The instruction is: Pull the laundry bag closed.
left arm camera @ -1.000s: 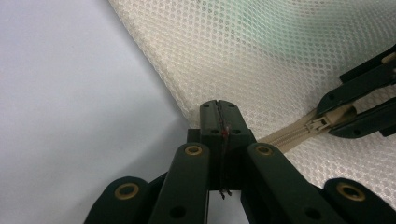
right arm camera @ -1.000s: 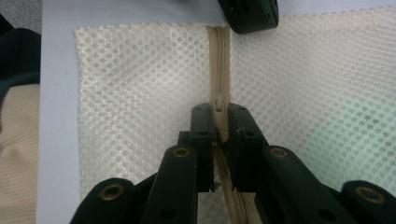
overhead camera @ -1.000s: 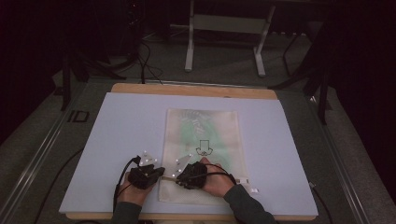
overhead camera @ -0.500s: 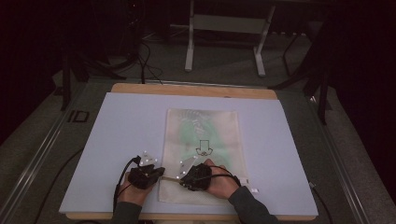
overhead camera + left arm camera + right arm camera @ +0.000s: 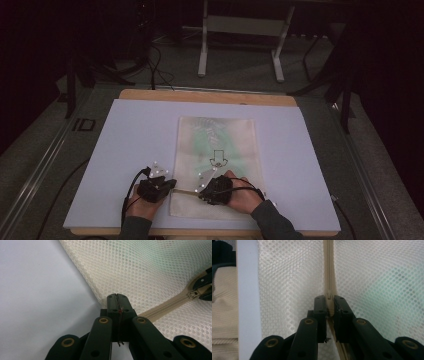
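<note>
A cream mesh laundry bag [image 5: 217, 160] lies flat near the middle of the worktop [image 5: 125, 130], its lower end close to the near edge, with something green showing faintly through the netting. A zipper [image 5: 165, 306] runs across that lower end, parallel to the near edge.

The left gripper [image 5: 172, 189] sits at the bag's near left corner. In the left gripper view its jaws are pressed together on the bag's edge right where the zipper tape ends, with a thin sliver of fabric caught between them. The right gripper [image 5: 201, 194] is just beside it, a little farther along the zipper. In the right gripper view its jaws are pinching the zipper slider [image 5: 330, 296], with the closed teeth running straight away from them. In the left gripper view that slider [image 5: 194, 293] shows at the far right, held by the other gripper.

The step in hand looks like working the zipper: one gripper anchors the corner while the other holds the slider. With the slider still close to the anchored end, little of the travel seems done. The next move likely calls for drawing the slider along the line of the teeth toward the bag's right edge, keeping the pull low and straight so the mesh does not bunch, while the left grip holds the corner taut.
</note>
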Action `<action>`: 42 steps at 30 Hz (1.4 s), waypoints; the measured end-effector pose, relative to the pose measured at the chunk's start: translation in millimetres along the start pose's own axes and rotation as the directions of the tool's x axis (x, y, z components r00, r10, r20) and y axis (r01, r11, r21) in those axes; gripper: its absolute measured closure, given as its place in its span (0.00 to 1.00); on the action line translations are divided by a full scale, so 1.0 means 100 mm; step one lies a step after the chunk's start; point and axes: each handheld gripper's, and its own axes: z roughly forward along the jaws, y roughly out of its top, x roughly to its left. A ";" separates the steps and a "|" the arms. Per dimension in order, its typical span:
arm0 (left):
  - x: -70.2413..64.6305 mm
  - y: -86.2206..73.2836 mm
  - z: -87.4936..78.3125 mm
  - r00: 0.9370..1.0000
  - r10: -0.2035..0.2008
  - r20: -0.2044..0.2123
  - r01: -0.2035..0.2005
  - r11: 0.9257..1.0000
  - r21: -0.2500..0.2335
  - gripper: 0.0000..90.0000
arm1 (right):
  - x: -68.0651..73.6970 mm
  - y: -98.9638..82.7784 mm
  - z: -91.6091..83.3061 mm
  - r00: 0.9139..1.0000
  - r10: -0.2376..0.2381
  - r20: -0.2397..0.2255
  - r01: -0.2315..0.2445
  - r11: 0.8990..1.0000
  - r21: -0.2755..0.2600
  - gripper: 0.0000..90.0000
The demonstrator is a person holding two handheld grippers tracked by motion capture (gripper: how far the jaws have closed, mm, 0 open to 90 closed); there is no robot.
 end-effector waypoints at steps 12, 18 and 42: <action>0.00 0.00 0.00 1.000 0.001 0.000 -0.001 1.000 0.002 0.99 | 0.00 -0.10 -0.07 1.000 0.006 0.008 -0.006 1.000 0.011 0.91; 0.00 0.00 0.00 1.000 -0.001 -0.001 0.001 1.000 0.002 0.99 | 0.00 -0.15 -0.10 1.000 0.010 0.005 -0.010 1.000 0.015 0.91; 0.00 0.00 0.00 1.000 -0.003 0.000 0.003 1.000 0.003 0.99 | -0.01 -0.32 -0.23 0.999 0.030 0.017 -0.031 0.999 0.021 0.91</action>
